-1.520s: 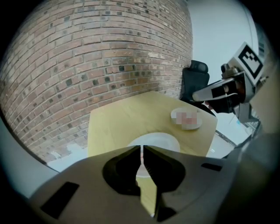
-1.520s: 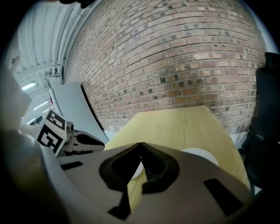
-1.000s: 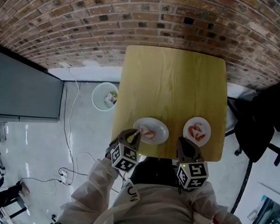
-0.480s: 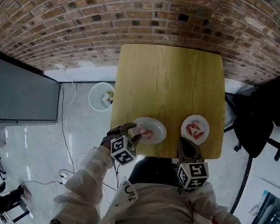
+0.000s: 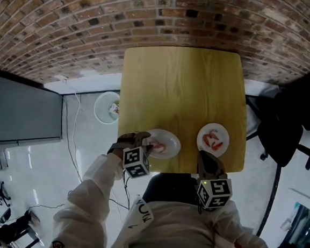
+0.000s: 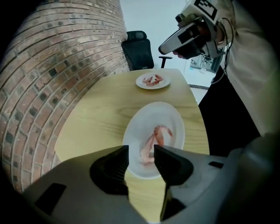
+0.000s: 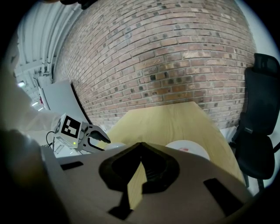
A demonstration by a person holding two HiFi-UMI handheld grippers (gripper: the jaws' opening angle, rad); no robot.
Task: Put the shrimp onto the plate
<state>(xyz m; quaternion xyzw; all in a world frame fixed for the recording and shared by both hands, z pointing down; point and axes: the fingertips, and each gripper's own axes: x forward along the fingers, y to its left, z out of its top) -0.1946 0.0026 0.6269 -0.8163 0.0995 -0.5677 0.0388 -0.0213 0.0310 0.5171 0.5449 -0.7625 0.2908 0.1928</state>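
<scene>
The left gripper [image 6: 141, 152] has just opened its fingers, now empty, over the shrimp [image 6: 156, 139] on the plate [image 6: 134, 131]. The right gripper [image 7: 141, 148] has its fingers shut, empty. Next, probably, the left one lifts clear.

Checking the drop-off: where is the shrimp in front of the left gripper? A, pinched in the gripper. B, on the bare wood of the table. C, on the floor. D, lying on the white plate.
D: in the left gripper view the shrimp lies flat on the white plate, while the left gripper, its jaws just opened, pinches nothing.
</scene>
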